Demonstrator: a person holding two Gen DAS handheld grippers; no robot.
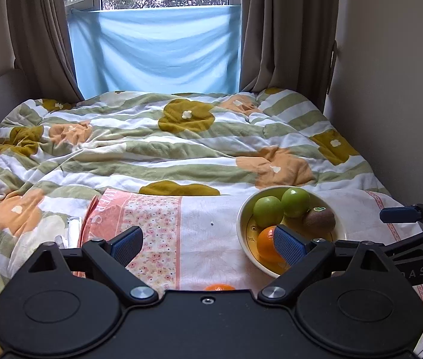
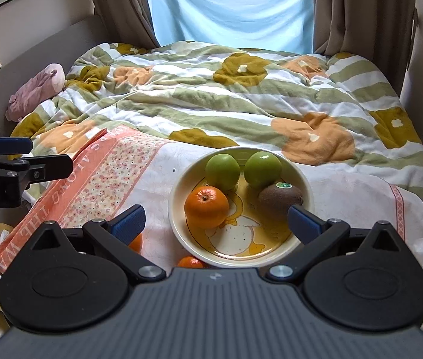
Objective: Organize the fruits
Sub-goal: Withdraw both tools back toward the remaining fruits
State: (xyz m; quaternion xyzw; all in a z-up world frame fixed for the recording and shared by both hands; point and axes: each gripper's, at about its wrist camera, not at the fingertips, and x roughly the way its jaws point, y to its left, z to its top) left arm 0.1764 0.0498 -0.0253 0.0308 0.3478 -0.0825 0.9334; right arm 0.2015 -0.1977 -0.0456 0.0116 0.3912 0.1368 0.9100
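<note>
Right wrist view alone: duck print on the bowl [image 2: 178, 227] floor, two loose oranges [image 2: 191, 262] at 6 o'clock off its rim, a second [image 2: 137, 243] behind the left pad. Inside the bowl: two green apples [image 2: 223, 168] at 12, a kiwi [image 2: 280, 199] at 3, an orange [image 2: 206, 207] at 9. Left wrist view: only one loose orange [image 1: 219, 287], half hidden by the housing. Left gripper [image 1: 208, 243] and right gripper [image 2: 216, 224] both spread wide, empty. Pink towel [image 2: 97, 176] at 9 o'clock; floral quilt [image 2: 241, 95] beyond.
</note>
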